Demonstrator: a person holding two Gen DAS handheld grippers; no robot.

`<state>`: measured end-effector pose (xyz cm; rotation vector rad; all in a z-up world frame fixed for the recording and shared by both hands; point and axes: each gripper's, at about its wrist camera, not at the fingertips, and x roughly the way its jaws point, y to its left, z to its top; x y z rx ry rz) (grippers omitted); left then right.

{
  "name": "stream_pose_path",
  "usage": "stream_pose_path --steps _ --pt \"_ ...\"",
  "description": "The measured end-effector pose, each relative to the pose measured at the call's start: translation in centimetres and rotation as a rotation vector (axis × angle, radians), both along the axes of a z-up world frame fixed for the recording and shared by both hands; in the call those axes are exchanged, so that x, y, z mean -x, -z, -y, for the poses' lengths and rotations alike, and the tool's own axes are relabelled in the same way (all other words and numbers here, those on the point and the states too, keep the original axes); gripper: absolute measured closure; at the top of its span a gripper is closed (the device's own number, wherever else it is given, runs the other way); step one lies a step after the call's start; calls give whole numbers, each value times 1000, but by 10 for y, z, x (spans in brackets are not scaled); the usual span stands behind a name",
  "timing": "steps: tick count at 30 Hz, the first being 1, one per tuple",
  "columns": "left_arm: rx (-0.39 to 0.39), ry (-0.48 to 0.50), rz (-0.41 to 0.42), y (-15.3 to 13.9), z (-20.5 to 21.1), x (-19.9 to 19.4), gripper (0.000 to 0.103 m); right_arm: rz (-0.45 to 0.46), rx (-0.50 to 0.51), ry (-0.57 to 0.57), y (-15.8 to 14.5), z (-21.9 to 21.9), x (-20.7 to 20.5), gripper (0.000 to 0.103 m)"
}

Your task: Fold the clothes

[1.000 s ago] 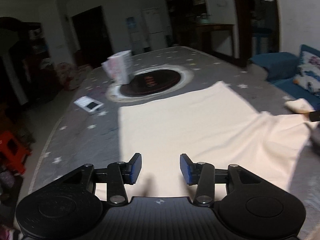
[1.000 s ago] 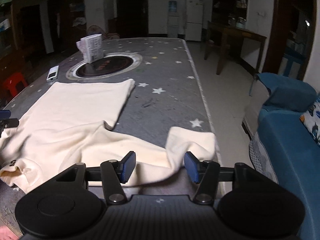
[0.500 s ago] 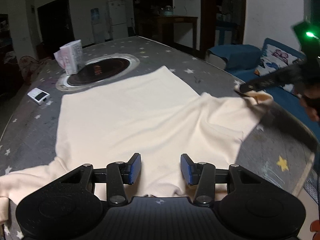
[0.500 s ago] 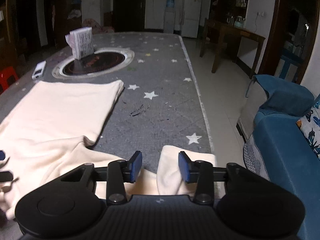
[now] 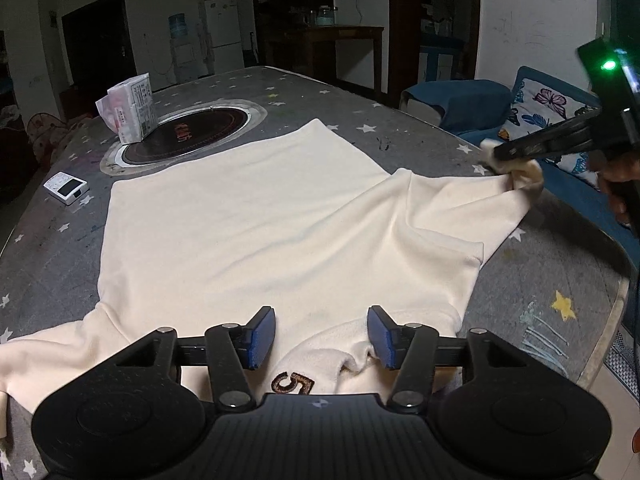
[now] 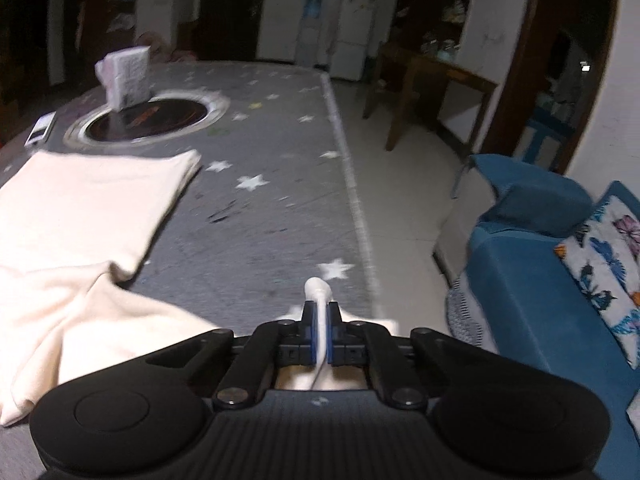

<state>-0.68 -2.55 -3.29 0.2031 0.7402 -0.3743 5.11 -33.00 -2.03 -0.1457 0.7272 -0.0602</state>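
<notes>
1. My right gripper [image 6: 320,334] has just been closing; its jaws are now clamped on the end of the right sleeve [image 6: 318,290]. A nub of cream cloth pokes out past the blue pads at 12 o'clock.
2. In the left wrist view the same right gripper [image 5: 500,156] sits at 2 o'clock, with the sleeve [image 5: 460,196] pulled toward it and its bunched end lifted just above the table edge.
3. My left gripper [image 5: 320,338] has just been opening wider; its jaws stand apart and grip nothing. The pads hover over the collar area and press on no cloth.
4. The cream sweatshirt [image 5: 248,224] lies spread on the grey star-print table cover [image 5: 532,288], hem toward 12 o'clock, collar toward me at 6.
5. A brown embroidered "5" [image 5: 292,384] shows between my left pads, just below them.
6. The left sleeve [image 5: 52,352] lies flat toward 8 o'clock in the left view.
7. A round dark cooktop inset [image 5: 188,132] sits beyond the hem at 11 o'clock. A tissue pack [image 5: 128,108] stands on its left rim.
8. A small white device [image 5: 66,187] lies on the cover at 10 o'clock, apart from the sweatshirt.
9. A blue sofa [image 6: 540,280] with a butterfly-print cushion [image 6: 612,256] sits past the table edge at 3 o'clock in the right view.
10. The right view is motion-blurred, so fine detail on the cloth is unreadable.
</notes>
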Motion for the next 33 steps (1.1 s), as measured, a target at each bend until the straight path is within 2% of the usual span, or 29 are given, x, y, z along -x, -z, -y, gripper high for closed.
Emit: stream_pose_path --steps 5,8,14,18,21,22,26,28,33 --pt "10 15 -11 0 -4 -4 47 49 -6 76 -13 25 25 100" --pt "7 32 -13 0 -5 -4 47 45 -21 123 -11 39 38 100" --pt "-9 67 -10 0 -5 -2 47 -45 -93 182 13 60 50 99" --pt "-20 81 -10 0 -4 0 46 -38 -72 199 13 59 52 88" --pt "-24 84 -10 0 -4 1 46 5 -28 203 3 55 54 83" --pt "-25 85 -9 0 -3 2 46 20 -8 202 0 53 55 79" --pt "-31 89 -8 -1 -2 2 46 46 -5 123 -12 36 55 72" --pt "-34 93 -8 -1 -2 2 46 26 -62 42 -13 24 54 66" --pt "-28 91 -15 -1 -4 3 45 -38 -159 -86 -2 -2 40 66"
